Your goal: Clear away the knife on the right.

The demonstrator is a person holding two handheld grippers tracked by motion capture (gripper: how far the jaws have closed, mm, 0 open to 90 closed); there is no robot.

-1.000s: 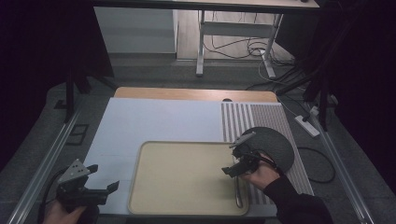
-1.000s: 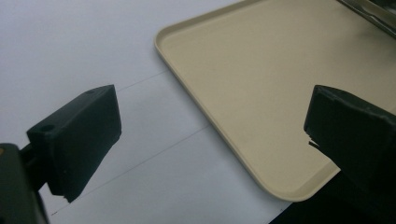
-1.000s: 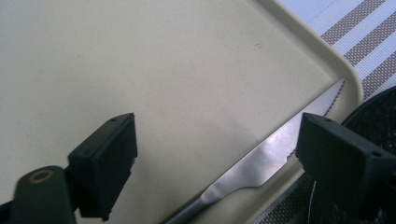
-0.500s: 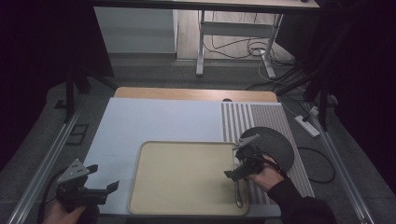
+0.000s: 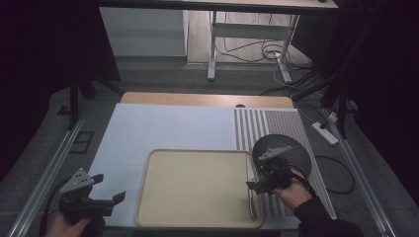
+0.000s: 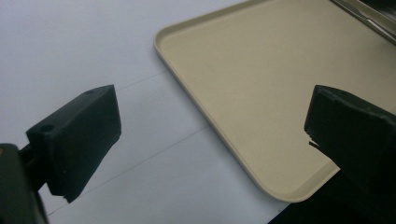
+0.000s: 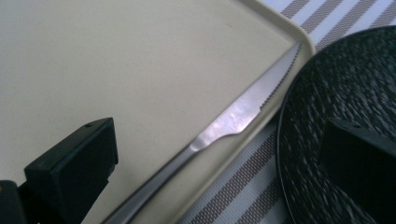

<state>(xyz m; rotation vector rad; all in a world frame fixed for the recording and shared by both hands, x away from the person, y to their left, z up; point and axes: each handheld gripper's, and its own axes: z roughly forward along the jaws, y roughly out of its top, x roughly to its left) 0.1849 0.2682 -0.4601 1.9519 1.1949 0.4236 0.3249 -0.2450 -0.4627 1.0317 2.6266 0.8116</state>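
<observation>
While a knife [image 7: 233, 119] lies along the tray's [image 5: 197, 158] edge, a black mat [image 5: 291, 150] adjoins it.

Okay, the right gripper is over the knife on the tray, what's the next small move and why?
Probably draw the right gripper back. Its open jaws sit apart from the knife, which lies free along the tray's edge beside the black mat, so nothing is held.

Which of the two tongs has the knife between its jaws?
The right tongs, open above the serrated steel table knife along the beige tray's right edge. The left tongs hover over white mat.
</observation>
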